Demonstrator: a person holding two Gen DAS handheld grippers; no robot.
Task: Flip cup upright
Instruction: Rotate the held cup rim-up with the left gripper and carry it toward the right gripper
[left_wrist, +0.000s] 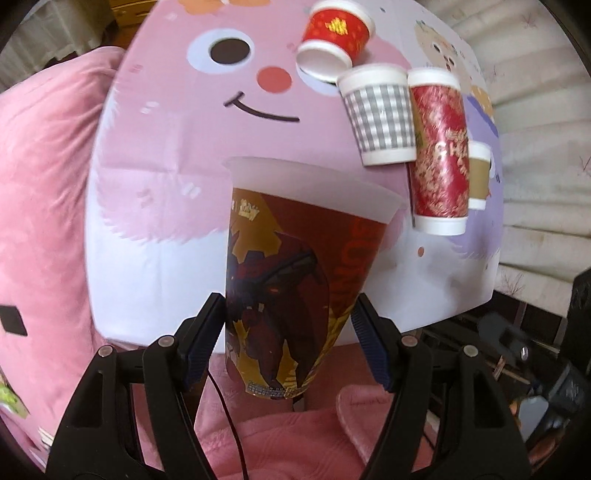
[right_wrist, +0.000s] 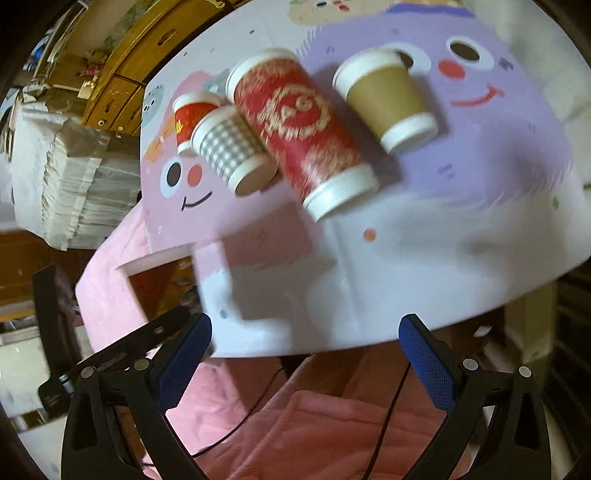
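My left gripper (left_wrist: 288, 328) is shut on a tall translucent plastic cup (left_wrist: 295, 266) with a red and gold print, held off the near edge of the table with its wide rim pointing away. My right gripper (right_wrist: 304, 350) is open and empty, hovering at the table's near edge. Several paper cups lie on their sides on the table: a tall red one (right_wrist: 299, 129) (left_wrist: 437, 147), a grey checked one (right_wrist: 231, 146) (left_wrist: 380, 118), a brown one (right_wrist: 388, 99) (left_wrist: 480, 173) and a small red one (right_wrist: 192, 118) (left_wrist: 334, 33).
The table wears a pink and lilac cartoon-face cloth (left_wrist: 184, 129) (right_wrist: 461, 184). A pink blanket (left_wrist: 44, 192) lies left of it and over the lap below (right_wrist: 332, 435). A stack of papers (right_wrist: 70, 181) and wooden cabinets (right_wrist: 122, 74) stand at the left.
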